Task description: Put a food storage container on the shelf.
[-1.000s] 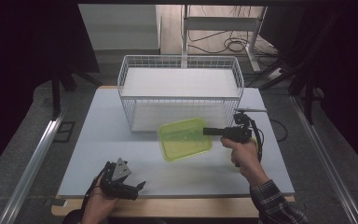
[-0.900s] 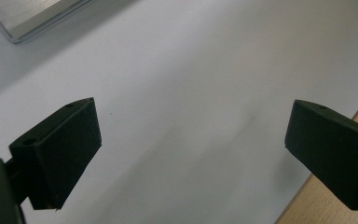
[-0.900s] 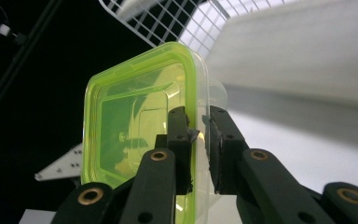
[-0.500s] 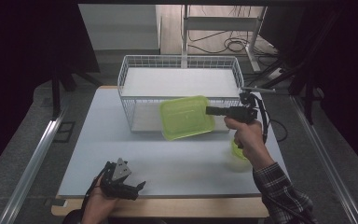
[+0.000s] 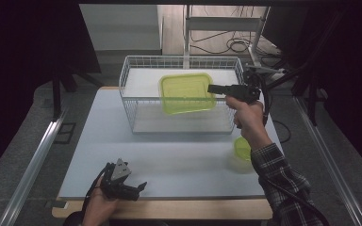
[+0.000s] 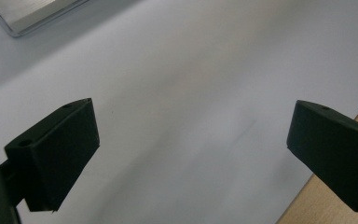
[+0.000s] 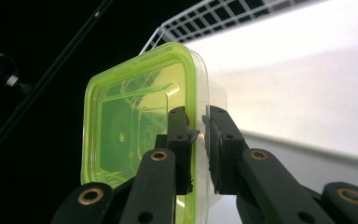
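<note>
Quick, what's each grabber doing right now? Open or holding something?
Left gripper: open, holding nothing, low over the table.
Right gripper: shut on the rim of the green container, lifted at the wire basket.

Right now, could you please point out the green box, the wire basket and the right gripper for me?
green box (image 5: 187, 92), high view, middle of its lid
wire basket (image 5: 179, 125), high view, front wall
right gripper (image 7: 198, 140), right gripper view, between the tips clamped on the box's rim
</note>
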The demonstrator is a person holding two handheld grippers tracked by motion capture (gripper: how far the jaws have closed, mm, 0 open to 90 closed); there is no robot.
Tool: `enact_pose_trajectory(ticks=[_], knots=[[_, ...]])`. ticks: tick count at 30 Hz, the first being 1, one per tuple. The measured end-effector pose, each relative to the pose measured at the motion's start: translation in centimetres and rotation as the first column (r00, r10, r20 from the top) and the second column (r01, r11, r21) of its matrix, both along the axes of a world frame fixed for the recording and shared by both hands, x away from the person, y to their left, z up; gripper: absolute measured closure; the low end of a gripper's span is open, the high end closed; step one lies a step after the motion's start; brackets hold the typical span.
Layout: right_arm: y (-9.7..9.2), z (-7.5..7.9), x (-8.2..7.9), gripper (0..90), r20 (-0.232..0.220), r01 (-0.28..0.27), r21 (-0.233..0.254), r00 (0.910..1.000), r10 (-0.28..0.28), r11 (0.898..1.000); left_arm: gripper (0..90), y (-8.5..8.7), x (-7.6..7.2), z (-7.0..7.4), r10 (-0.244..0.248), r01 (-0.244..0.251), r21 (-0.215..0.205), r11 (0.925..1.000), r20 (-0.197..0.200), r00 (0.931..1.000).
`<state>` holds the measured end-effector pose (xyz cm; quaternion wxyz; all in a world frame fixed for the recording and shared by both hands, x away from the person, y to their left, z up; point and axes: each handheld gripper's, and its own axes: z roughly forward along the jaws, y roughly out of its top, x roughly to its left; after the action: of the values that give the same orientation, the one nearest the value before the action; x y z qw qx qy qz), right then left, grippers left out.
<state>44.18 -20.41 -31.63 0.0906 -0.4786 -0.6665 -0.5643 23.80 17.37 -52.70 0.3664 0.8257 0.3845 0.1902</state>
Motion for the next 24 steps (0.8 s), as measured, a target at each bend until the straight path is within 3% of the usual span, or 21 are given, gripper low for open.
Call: enact_pose_trajectory(ticks=[13,24], knots=[[1.3,1.0,3.1,79.8,0.016,0.112,-0.048,0.9937,-0.111,0.993,1.5,-0.1,0.0,-0.1,-0.005,0.005,0.003,1.0000,-0.008,1.0000],[2.1,0.3,5.0,79.8,-0.001,0.167,-0.083,0.9859,-0.167,0.983,1.5,-0.2,0.0,-0.1,-0.014,0.014,0.014,0.9998,-0.012,0.9998]])
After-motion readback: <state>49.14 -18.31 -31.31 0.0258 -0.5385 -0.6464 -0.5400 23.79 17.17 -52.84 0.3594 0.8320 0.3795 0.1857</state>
